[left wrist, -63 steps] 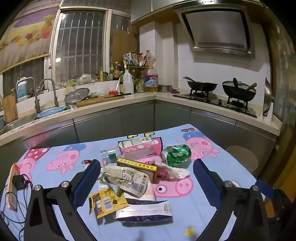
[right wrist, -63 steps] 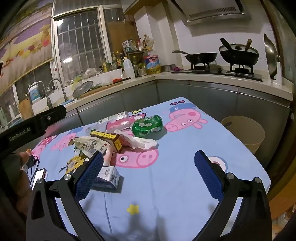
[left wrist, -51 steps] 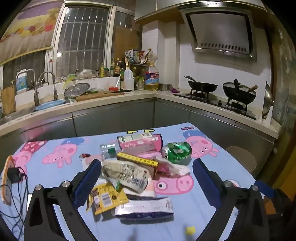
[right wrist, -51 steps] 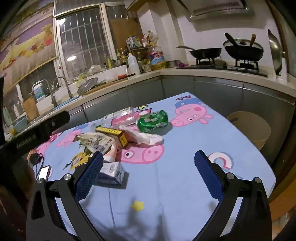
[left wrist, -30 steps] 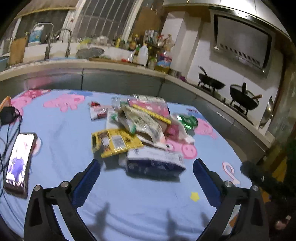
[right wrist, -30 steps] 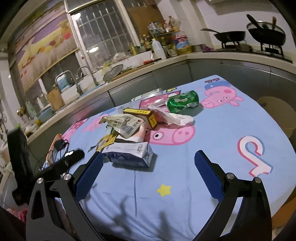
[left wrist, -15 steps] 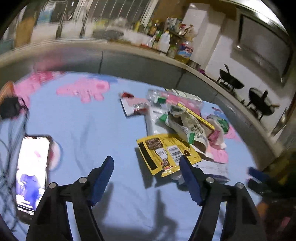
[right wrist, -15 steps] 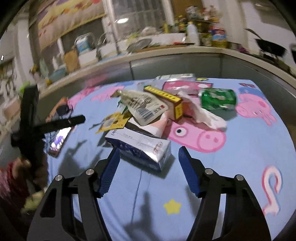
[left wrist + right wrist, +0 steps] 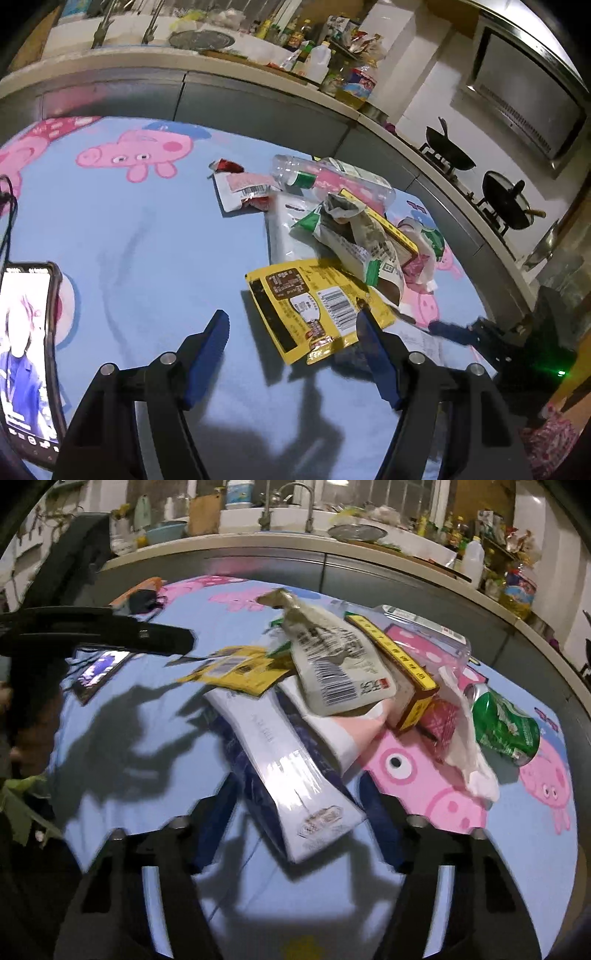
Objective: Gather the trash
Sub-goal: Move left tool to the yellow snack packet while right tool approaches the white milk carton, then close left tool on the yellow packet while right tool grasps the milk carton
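A: While the trash is all lying on the bench [image 9: 147, 236], can anything be called collected?

B: Nothing can. The pile is seen heaped right of the bench's middle: a yellow packet [image 9: 314, 306] at its near left edge, a crumpled white pouch [image 9: 332, 664] on top, a long white carton [image 9: 291, 768] at the near side, a yellow box [image 9: 399, 657] behind, a tissue [image 9: 469, 746] and a green can [image 9: 506, 727] at the far right. No bin is shown in either view.

A: How are the grippers set?

B: The left gripper [image 9: 291, 354] is held partly open, its jaws having just been narrowed. The near corner of the yellow packet is framed between them, but no pad is seen pressing on it. The right gripper [image 9: 299, 819] is narrower, its jaws having just been closing, and the near end of the carton lies between them. That view is blurred, so contact cannot be confirmed.

A: What is left?

B: Judged from this, everything: both first grasps are not yet made, and each piece is to be lifted and carried off. A phone [image 9: 26, 350] at the near left is best left untouched.
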`<state>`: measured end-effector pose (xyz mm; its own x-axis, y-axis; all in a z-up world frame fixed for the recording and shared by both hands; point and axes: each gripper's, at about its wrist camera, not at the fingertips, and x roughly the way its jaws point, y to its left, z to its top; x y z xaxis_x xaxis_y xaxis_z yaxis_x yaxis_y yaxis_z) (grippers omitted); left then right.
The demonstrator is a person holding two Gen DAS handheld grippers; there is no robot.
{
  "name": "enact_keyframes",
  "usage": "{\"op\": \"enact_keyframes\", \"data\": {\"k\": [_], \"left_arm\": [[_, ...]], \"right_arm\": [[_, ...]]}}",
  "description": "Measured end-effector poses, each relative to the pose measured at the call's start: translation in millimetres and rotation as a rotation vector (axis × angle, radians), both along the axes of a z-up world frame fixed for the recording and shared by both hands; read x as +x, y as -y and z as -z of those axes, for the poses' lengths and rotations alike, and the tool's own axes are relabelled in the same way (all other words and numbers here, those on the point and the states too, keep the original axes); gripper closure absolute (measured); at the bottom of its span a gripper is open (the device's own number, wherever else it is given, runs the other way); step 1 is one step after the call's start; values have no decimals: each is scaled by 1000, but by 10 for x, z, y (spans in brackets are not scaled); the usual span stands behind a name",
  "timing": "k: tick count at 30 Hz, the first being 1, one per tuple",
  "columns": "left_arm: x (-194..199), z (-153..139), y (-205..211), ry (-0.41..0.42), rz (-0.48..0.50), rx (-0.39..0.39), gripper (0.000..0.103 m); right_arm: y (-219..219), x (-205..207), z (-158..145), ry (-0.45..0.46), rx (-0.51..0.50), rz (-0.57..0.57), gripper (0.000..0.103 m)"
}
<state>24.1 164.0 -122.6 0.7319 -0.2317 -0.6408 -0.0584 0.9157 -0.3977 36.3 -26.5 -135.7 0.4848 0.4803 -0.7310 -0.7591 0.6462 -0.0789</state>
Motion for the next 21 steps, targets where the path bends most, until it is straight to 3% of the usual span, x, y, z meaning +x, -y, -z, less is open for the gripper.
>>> {"op": "enact_keyframes", "data": {"k": [4, 7, 9, 11, 13, 16, 21], "left_arm": [[7, -22, 83, -5, 20, 53, 32], [37, -1, 86, -21, 32, 26, 32], [49, 3, 78, -24, 27, 24, 32], [29, -22, 143, -9, 23, 95, 27], [-7, -50, 228, 7, 32, 195, 18], [-16, -34, 300, 1, 68, 302, 16], [141, -24, 121, -20, 105, 261, 13]], "right_arm": [[164, -236, -39, -25, 14, 0, 56], [237, -370, -47, -31, 5, -17, 55], [279, -408, -42, -30, 6, 10, 50], [301, -407, -41, -17, 13, 34, 32], [279, -408, -28, -1, 13, 37, 29], [181, -365, 21, 14, 5, 40, 25], [34, -238, 85, 1, 26, 55, 25]]}}
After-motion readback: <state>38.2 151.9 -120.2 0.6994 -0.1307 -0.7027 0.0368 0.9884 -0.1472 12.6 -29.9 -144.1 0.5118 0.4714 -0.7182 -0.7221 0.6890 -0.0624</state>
